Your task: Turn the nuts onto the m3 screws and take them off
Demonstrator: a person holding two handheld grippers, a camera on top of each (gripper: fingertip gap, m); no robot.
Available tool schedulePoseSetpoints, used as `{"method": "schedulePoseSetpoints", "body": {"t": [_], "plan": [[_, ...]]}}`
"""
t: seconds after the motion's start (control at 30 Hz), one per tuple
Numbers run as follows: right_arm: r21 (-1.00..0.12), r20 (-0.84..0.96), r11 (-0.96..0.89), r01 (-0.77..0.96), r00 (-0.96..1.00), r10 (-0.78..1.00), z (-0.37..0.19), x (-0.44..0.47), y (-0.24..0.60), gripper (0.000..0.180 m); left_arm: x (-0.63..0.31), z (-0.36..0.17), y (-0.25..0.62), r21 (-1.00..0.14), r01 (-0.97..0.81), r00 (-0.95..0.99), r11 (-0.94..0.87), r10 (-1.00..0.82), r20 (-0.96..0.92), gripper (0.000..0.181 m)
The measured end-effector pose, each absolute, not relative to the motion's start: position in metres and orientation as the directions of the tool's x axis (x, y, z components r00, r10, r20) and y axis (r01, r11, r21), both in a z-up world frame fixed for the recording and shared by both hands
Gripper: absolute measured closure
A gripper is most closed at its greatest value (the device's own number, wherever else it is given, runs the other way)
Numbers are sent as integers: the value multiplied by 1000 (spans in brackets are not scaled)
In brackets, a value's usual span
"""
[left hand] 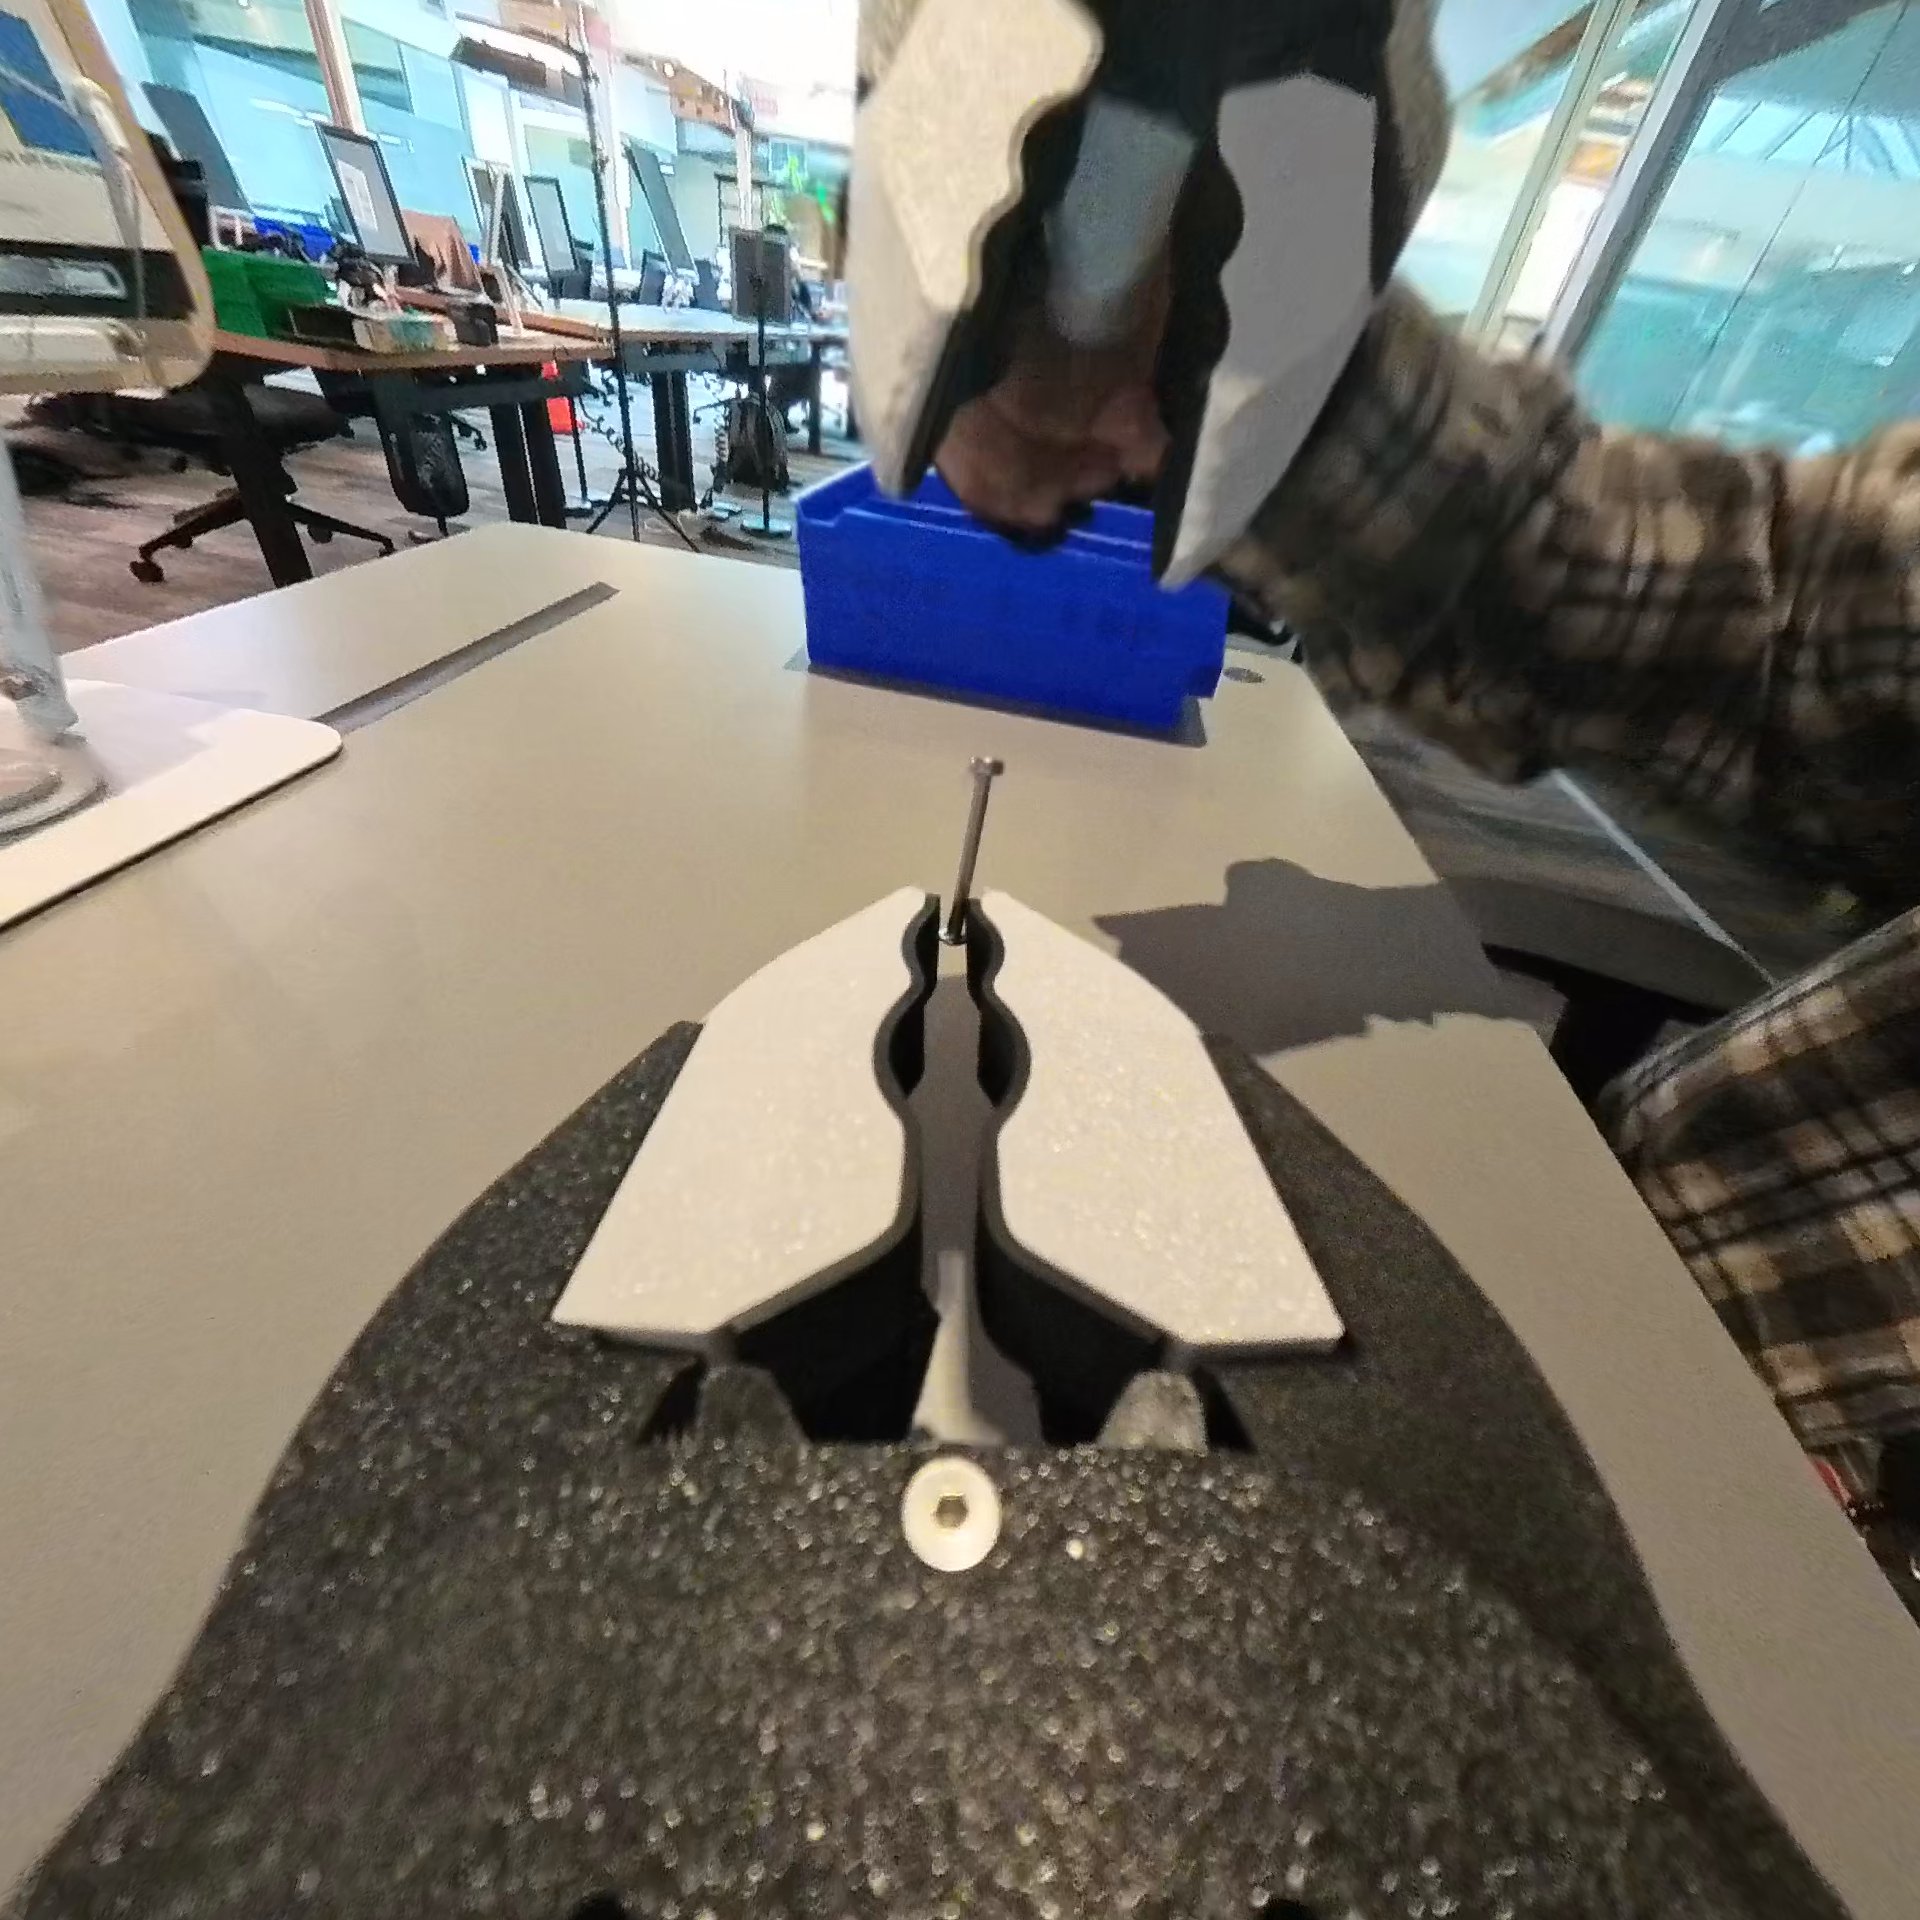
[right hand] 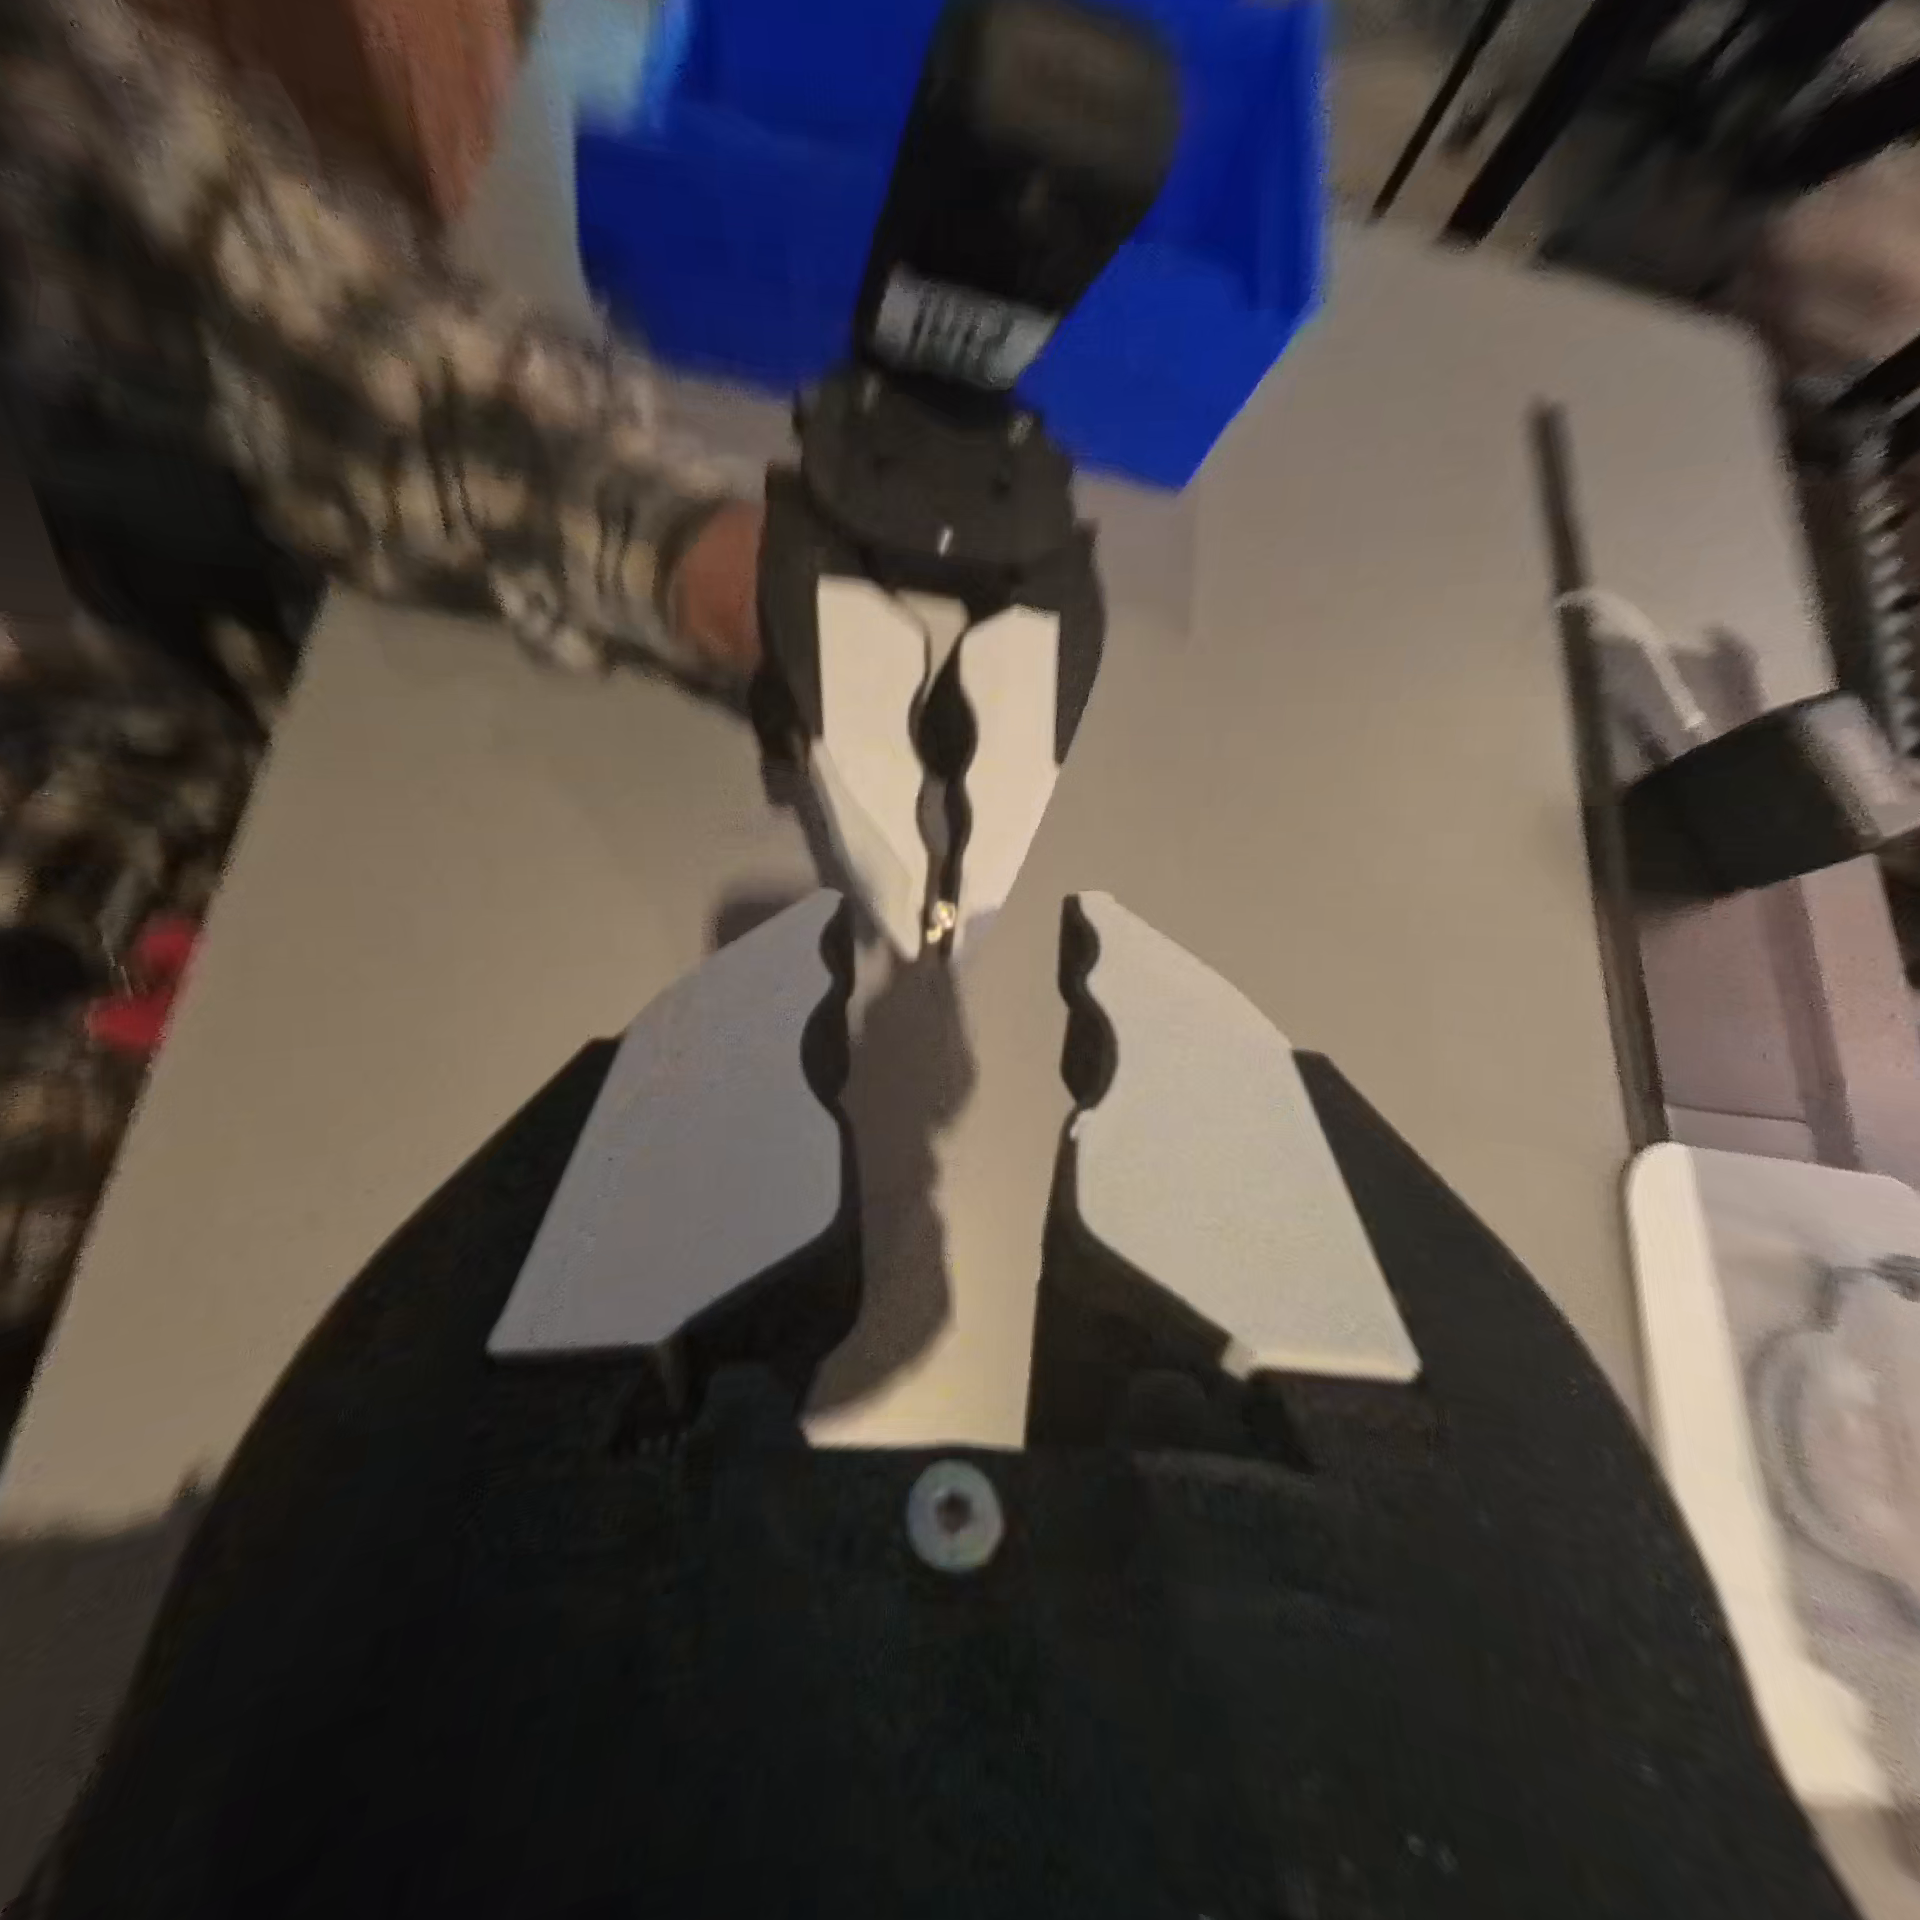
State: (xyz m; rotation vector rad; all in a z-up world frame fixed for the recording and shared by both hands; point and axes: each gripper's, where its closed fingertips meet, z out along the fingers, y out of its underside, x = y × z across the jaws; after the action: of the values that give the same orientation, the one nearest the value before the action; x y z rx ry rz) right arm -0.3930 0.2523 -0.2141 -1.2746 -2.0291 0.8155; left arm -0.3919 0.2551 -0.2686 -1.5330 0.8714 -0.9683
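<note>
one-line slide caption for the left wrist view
Left gripper pinches an upright M3 screw over the grey table; open right gripper hovers above.

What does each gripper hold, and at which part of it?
The left gripper is shut on the screw, pinching its lower end between the fingertips; the head points away. The right gripper is open and holds nothing.
</note>
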Motion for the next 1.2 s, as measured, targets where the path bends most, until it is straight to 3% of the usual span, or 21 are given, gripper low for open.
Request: {"method": "schedulePoseSetpoints", "body": {"t": [0.1,0.2,0.3,0.63,0.93,1.2], "plan": [[-962,52,107,252,-215,975,-196,-387,255,148,-393,-264,255,-987,6,392,-163,-907,152,177],[-999,-15,-11,31,-122,992,-201,-381,262,148,-392,-264,255,-986,22,387,-167,-908,162,177],[-995,-66,-75,-70,-122,990,-207,-380,263,150,-391,-264,254,-987,31,385,-160,-909,160,177],[-988,-127,-149,-50,-307,943,-230,-398,245,158,-386,-262,249,-987,42,344,-153,-926,158,177],[-998,-19,-38,-54,-312,950,-231,-398,240,164,-384,-262,247,-987,40,332,-155,-930,159,177],[-996,-38,-61,-59,-328,944,-234,-399,239,168,-382,-261,245,-989,36,323,-143,-935,147,177]]}}
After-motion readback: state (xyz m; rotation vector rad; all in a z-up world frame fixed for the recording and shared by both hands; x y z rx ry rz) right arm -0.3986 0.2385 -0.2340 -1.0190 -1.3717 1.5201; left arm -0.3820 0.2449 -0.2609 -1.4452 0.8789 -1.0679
